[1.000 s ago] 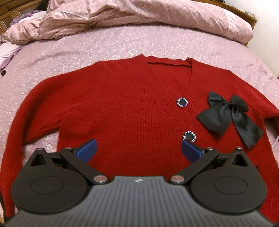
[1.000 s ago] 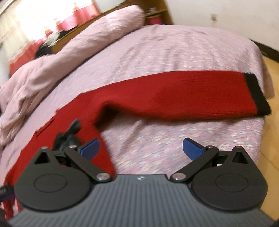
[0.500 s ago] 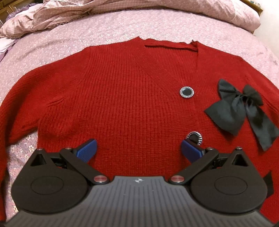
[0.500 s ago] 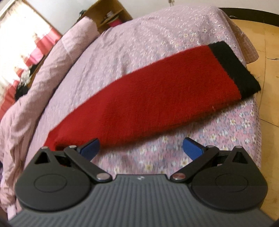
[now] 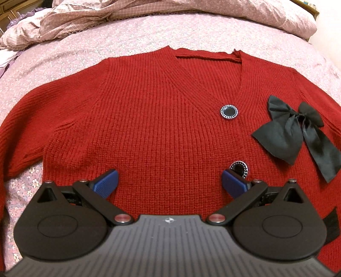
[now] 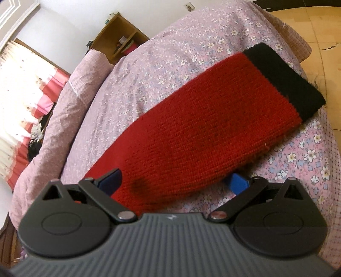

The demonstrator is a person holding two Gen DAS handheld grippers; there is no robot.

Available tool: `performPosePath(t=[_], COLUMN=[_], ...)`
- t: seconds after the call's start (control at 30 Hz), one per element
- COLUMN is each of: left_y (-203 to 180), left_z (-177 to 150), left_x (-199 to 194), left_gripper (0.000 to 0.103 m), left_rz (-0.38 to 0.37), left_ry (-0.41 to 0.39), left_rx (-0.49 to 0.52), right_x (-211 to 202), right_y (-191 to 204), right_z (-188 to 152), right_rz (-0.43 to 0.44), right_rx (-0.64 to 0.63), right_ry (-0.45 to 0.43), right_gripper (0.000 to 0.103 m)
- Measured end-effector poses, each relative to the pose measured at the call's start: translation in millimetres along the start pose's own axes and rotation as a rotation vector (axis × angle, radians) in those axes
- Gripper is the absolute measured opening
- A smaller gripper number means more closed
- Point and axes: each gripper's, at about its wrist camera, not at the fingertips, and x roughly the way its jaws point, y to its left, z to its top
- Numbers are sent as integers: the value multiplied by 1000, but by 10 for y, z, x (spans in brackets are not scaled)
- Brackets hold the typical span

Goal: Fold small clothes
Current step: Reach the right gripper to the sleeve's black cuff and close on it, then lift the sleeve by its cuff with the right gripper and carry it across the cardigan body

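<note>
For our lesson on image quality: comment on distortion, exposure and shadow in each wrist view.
Left wrist view: fisheye bows the red cardigan and bed outward; light is even and warm. Right wrist view: the window is blown out white; a dark shadow patch lies on the sleeve near the right tongs.

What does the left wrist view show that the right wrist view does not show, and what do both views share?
Only the left wrist view shows the cardigan's body, spread flat, with two round buttons and a black bow, under the open left gripper.

Only the right wrist view shows the sleeve with its black cuff, a wooden shelf and the floor; the open right gripper straddles the sleeve.

Both show red knit on the floral bedsheet and a pink quilt.
</note>
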Motion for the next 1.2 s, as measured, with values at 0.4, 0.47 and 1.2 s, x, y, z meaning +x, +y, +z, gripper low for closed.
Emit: performPosePath(t=[0.4,0.47,1.2], left_y=[10,8,207], left_z=[-12,-21,47], left_x=[-6,-12,-255], left_gripper=[103,103,103], left_rz=[-7,-8,14], left_ry=[-5,-9,-28], left_rx=[5,7,9], right_x=[-117,-20,-382], right_y=[145,101,966], right_z=[201,195,207], right_rz=[117,95,324], right_rx=[-4,29,-255], right_ry=[-75,-45,-116], right_gripper=[78,68,14])
